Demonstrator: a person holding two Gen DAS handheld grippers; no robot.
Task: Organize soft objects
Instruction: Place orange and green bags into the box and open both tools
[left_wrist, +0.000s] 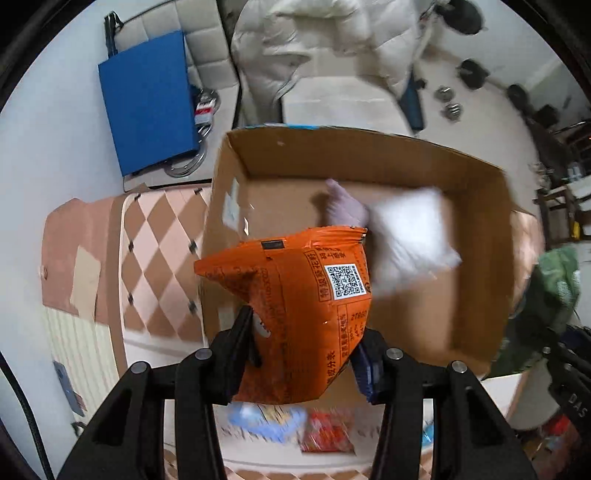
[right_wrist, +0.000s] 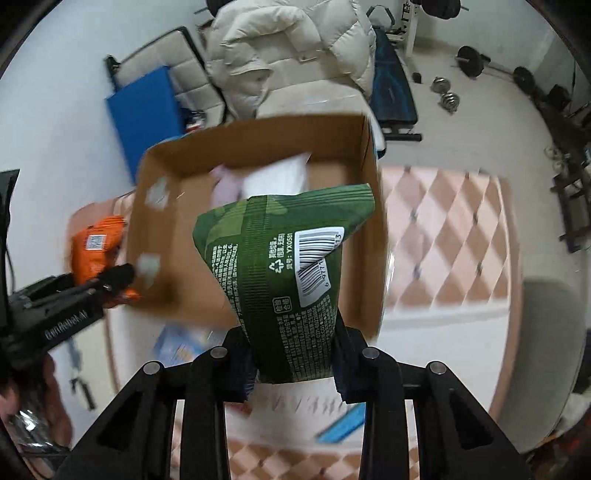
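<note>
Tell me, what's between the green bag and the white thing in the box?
In the right wrist view, only the box's bare brown floor shows between the green bag and the white packet. The bag hides part of the packet.

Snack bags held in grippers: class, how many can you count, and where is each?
2. The orange bag is clamped in the left gripper beside the cardboard box; the green bag is clamped in the right gripper over it. Blurred packets below may be others.
</note>
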